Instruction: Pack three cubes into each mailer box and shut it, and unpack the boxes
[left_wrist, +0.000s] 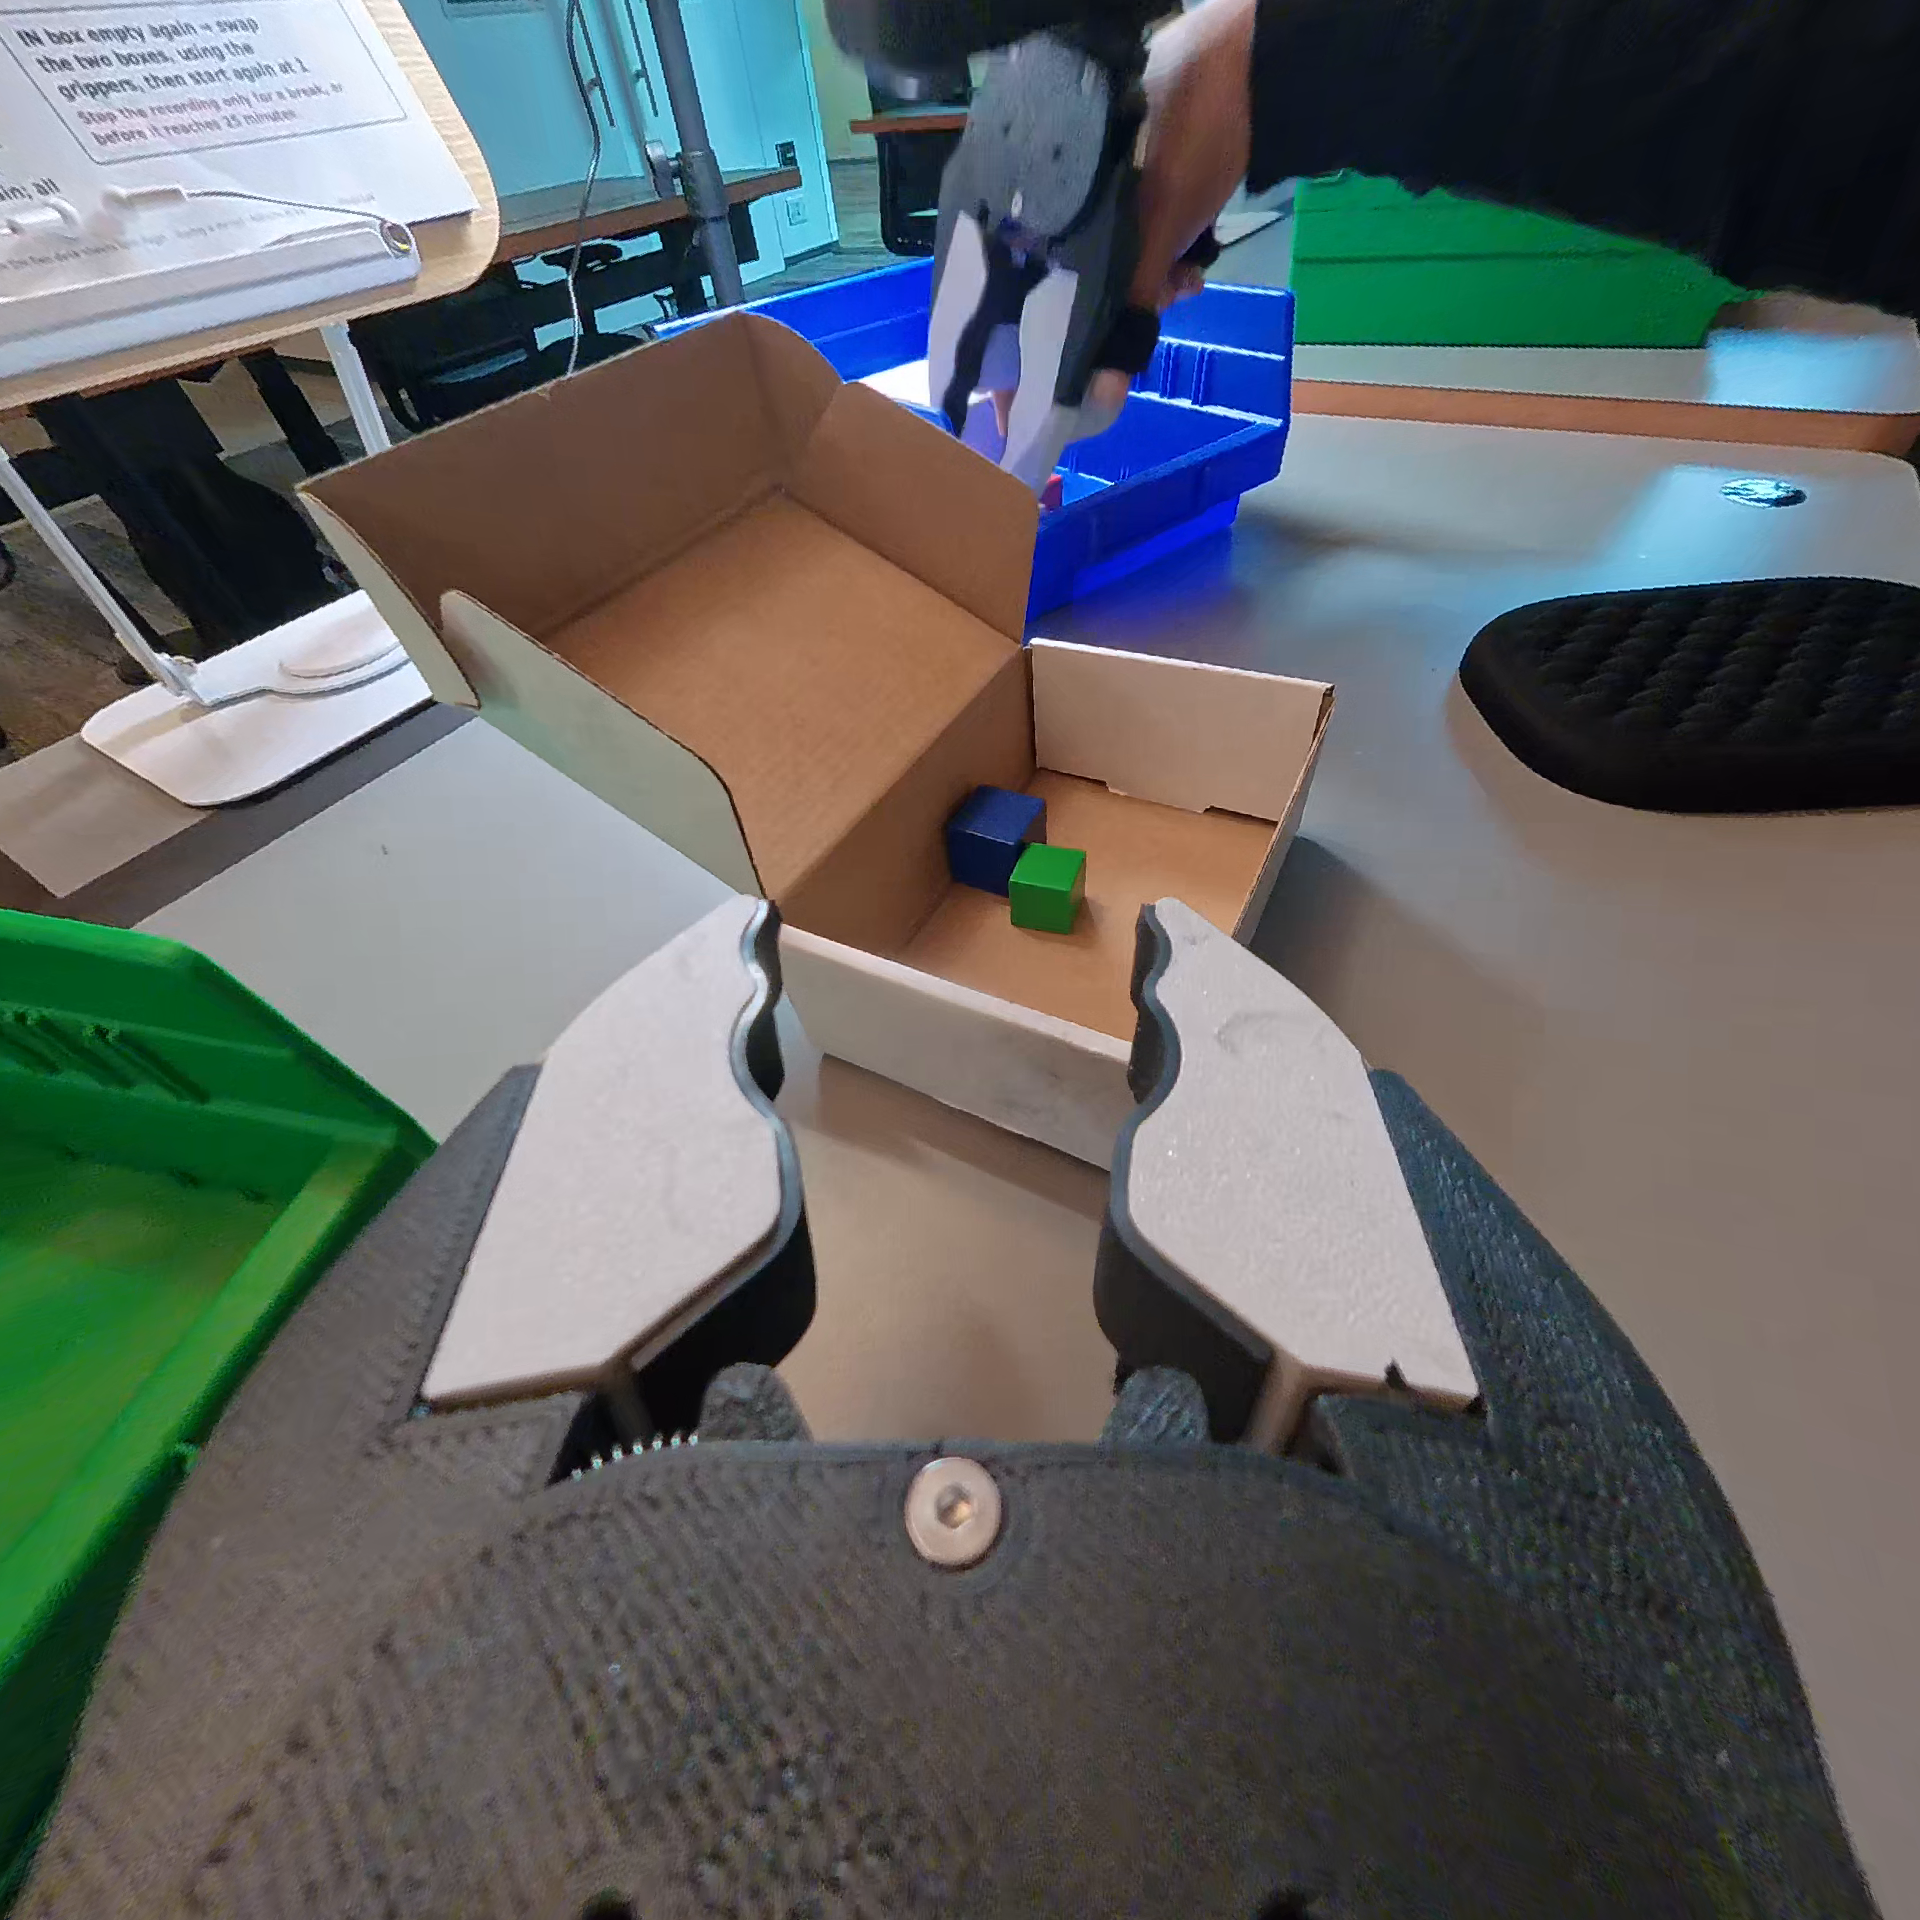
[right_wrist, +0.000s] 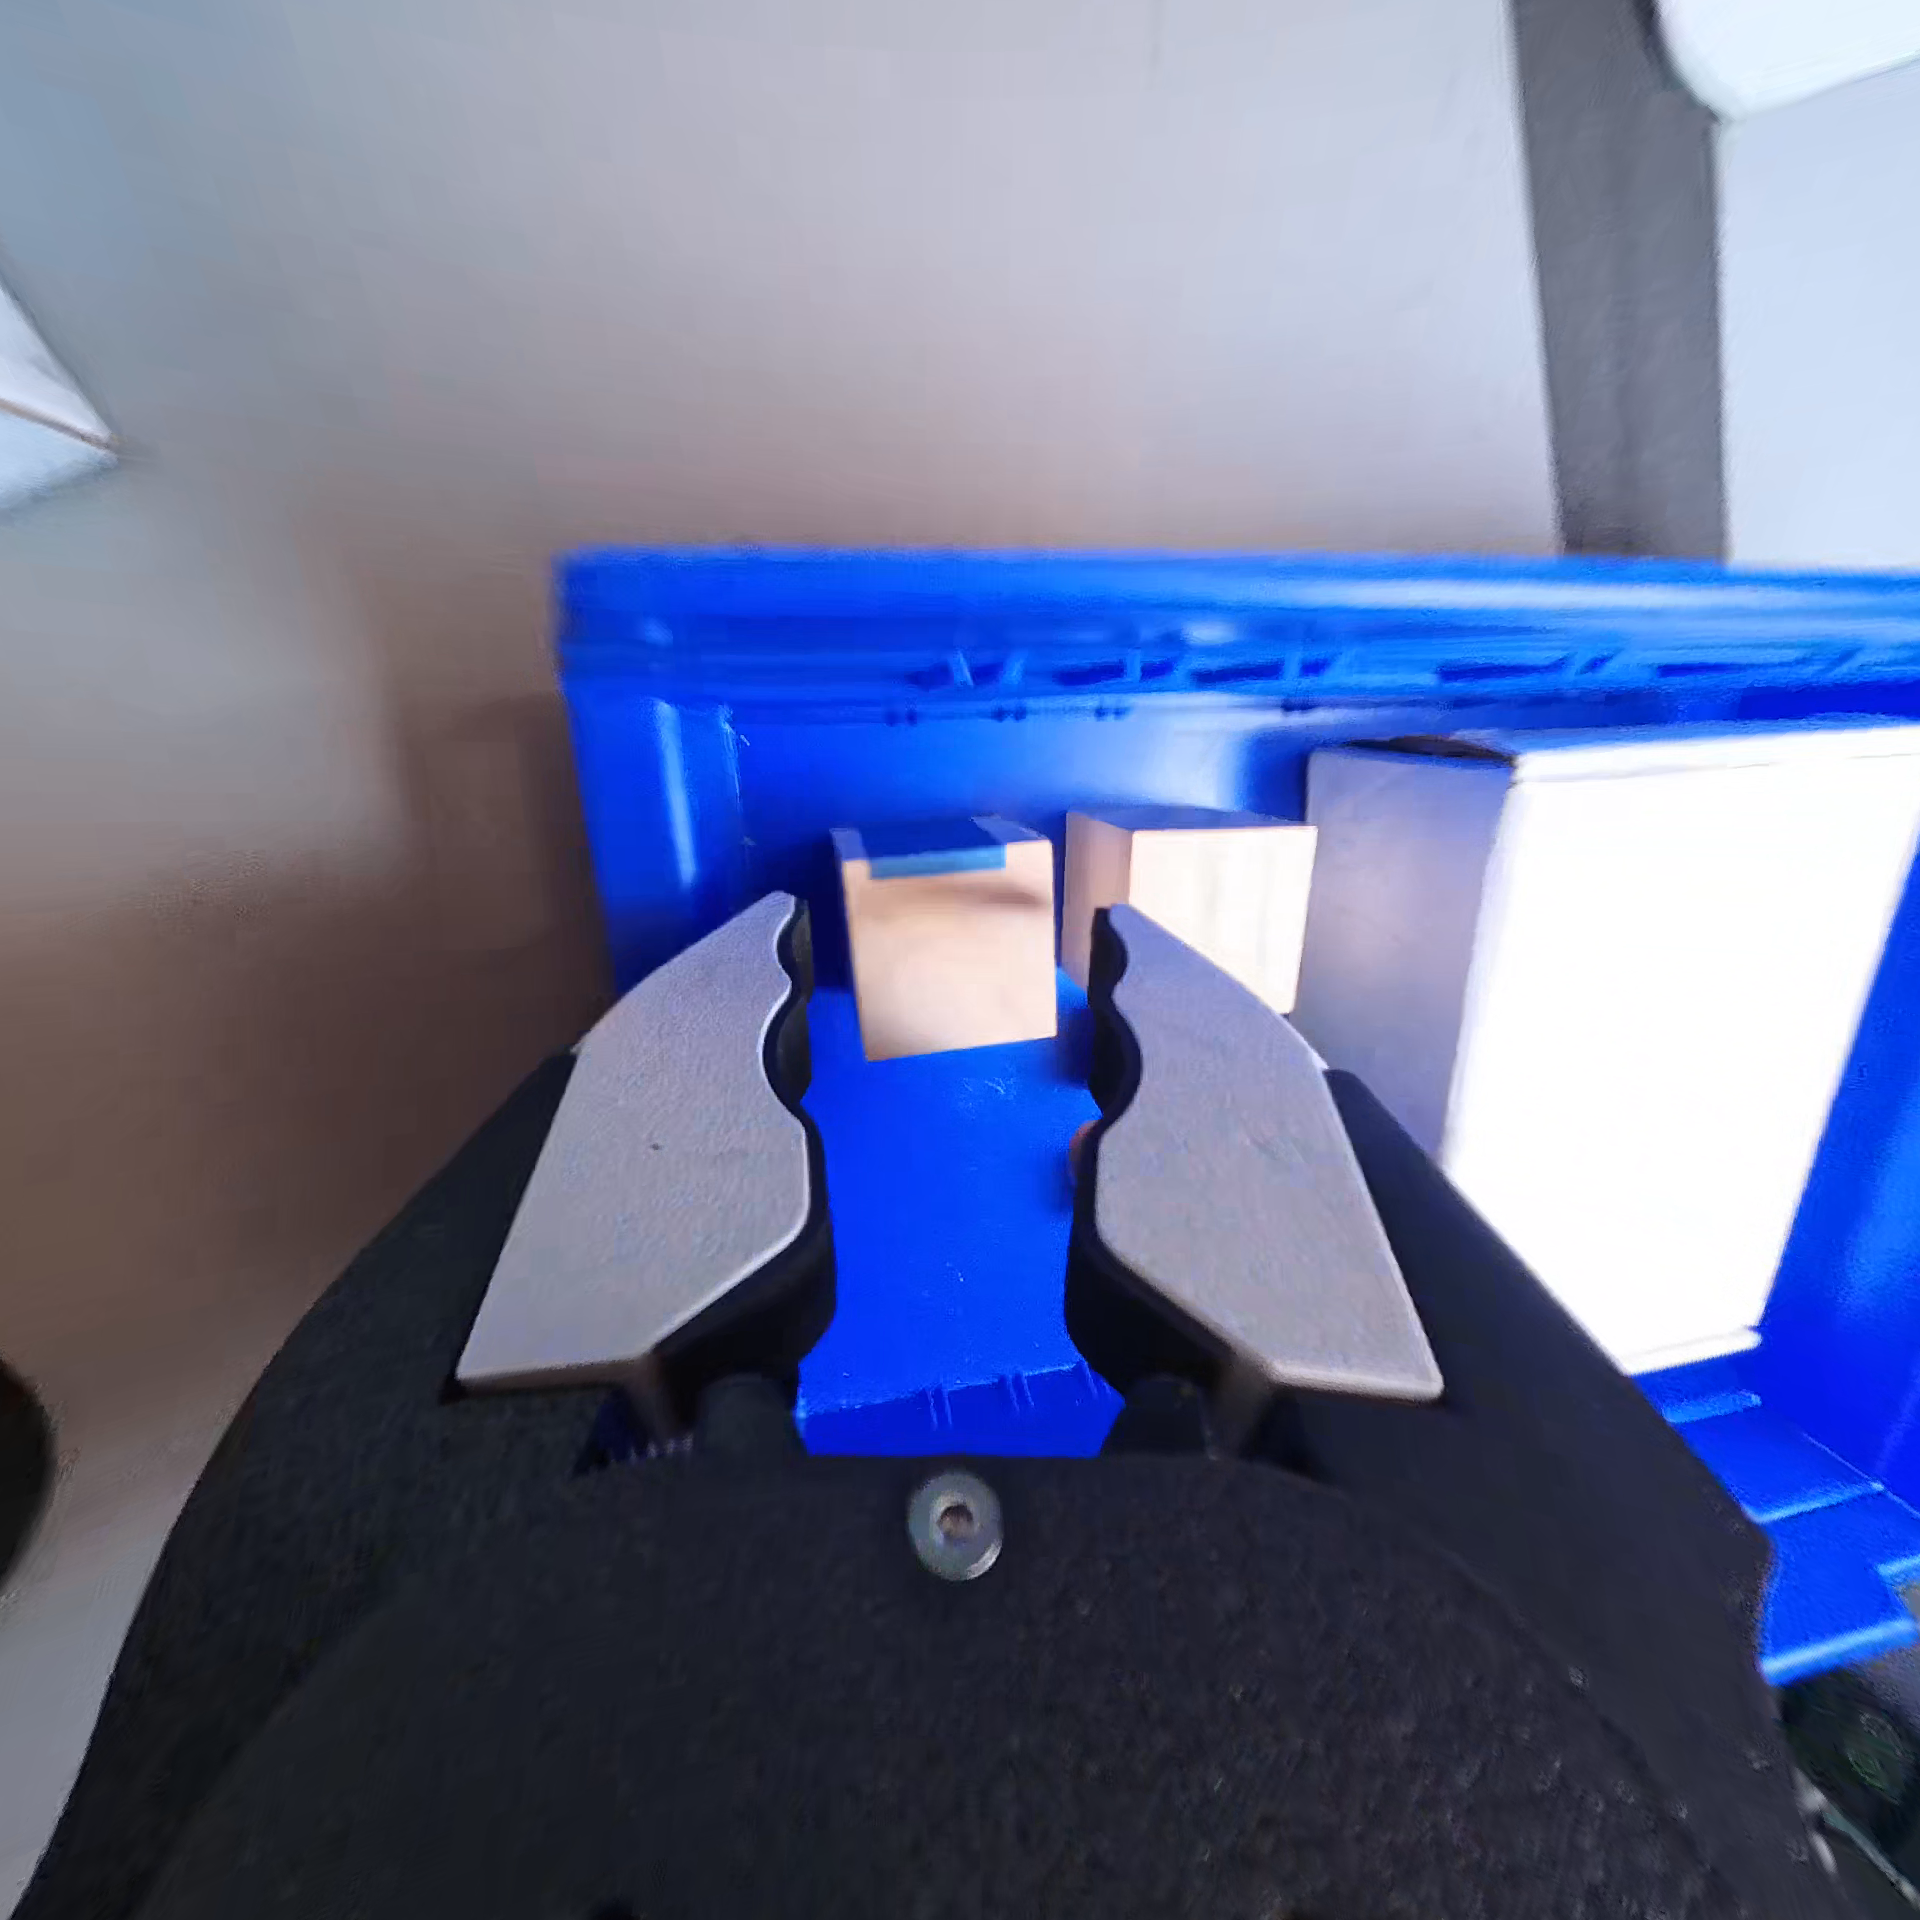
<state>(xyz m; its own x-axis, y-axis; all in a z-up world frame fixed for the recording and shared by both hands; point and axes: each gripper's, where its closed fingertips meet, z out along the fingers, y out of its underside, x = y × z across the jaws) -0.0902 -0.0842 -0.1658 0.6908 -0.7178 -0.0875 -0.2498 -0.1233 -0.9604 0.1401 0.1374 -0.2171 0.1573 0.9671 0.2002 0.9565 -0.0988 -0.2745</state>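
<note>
On the grey table (left_wrist: 1558, 1039), the open white cardboard mailer box (left_wrist: 935, 1013) points its raised lid at the blue plastic bin (left_wrist: 1164, 488) behind. Inside it: a dark blue cube (left_wrist: 987, 836) touching a green cube (left_wrist: 1047, 885). The left hand-held gripper (left_wrist: 956, 956) hovers at its near wall, fingers apart. The right hand-held gripper (right_wrist: 951, 951), also spread, reaches into the bin toward a shiny cube (right_wrist: 951, 956) beside a pale wooden cube (right_wrist: 1216, 883).

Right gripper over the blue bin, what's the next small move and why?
Probably ease the right gripper forward and close on the shiny cube. It is open, empty and lined up with that cube in the blue bin, and the open mailer box shows only a blue cube and a green cube.
</note>
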